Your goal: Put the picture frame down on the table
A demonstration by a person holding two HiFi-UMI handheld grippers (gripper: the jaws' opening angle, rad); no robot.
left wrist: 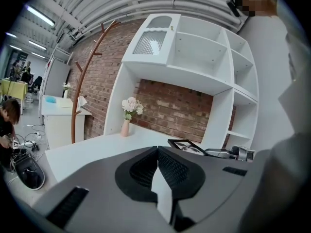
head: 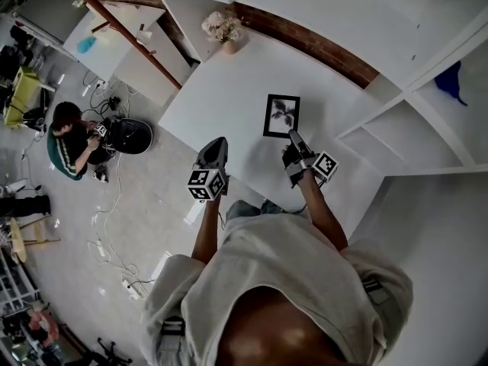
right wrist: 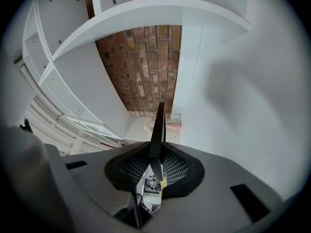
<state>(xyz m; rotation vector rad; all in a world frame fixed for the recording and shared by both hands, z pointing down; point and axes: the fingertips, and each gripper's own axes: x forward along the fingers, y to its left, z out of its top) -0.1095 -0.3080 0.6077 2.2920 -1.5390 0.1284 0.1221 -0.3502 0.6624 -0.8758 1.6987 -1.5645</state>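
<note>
Against the red brick wall stands a tall white open shelving unit; no items seen on its shelves in the left gripper view. In front of it sits the flat white table. Left of the table, well apart, a person in a green top sits on the grey floor among cables.

Left gripper: over the table's near edge, its 2 jaws pressed together, nothing between them.

Right gripper: its 2 jaws clamp the near edge of the black rectangular picture frame with a plant print. Frame lies near level, low over the table's middle; contact with the surface cannot be told.

Small pink vase of pale flowers: upright at the table's far end.
</note>
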